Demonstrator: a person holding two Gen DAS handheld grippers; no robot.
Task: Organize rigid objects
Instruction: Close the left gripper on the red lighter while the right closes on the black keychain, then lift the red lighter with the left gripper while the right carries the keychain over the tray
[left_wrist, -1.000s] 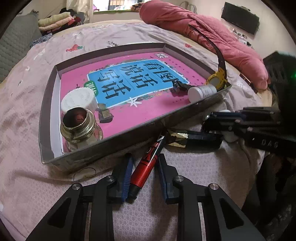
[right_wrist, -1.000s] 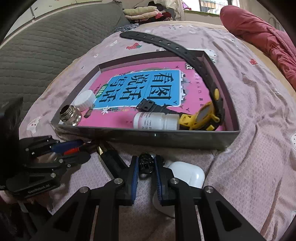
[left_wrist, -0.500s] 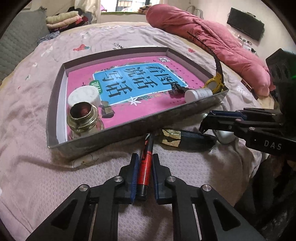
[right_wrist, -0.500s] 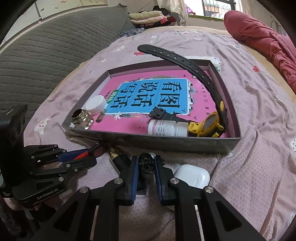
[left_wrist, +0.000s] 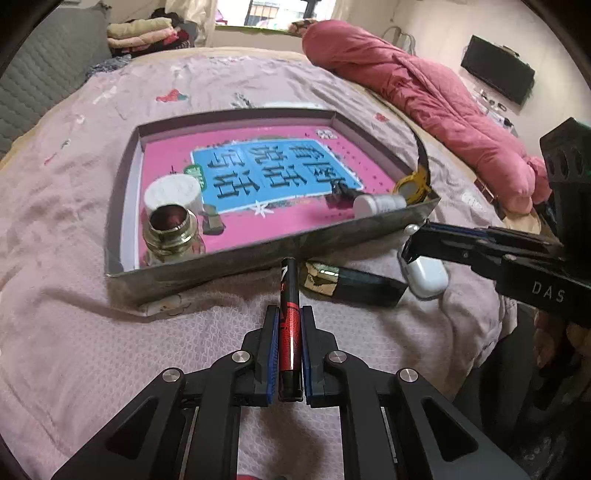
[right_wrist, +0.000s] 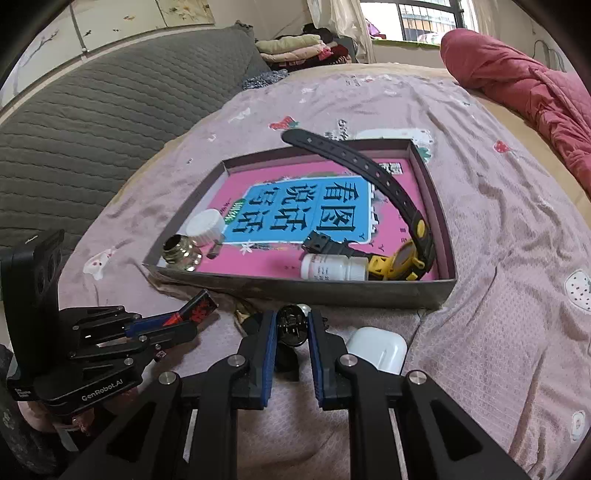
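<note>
The pen (left_wrist: 290, 325) is slim, red with a dark pattern along the barrel and black at both ends. It stands lengthwise between the blue pads of the left gripper (left_wrist: 289, 321), which has just been closing and is now clamped on it, its tip pointing toward 12 o'clock at the near wall of the box (left_wrist: 207, 271). The pen is lifted clear of the bedspread (left_wrist: 74, 332).

The right gripper (right_wrist: 291, 326) is clamped on a small dark round thing (right_wrist: 291, 325) with a metal-looking face; what it is cannot be told.

The box is shallow and grey-walled, with a pink and blue book (left_wrist: 269, 173) lying flat on its floor. In it, at the near-left corner, an open brass-necked bottle (left_wrist: 171, 234) stands with a white cap (left_wrist: 173, 192) just behind it; at 2 o'clock a white pill bottle (left_wrist: 380, 203) lies on its side beside a yellow watch (left_wrist: 410, 184).

Only the left view shows the black and gold tube (left_wrist: 351, 282) lying in full on the bedspread, between the pen and the white earbud case (left_wrist: 424, 277). Only the right view shows the watch's long black strap (right_wrist: 354, 166) arching over the far wall of the box, and the pill bottle's label. The round thing's face is seen in the right view alone; in the left view the right gripper's fingers hide it.
</note>
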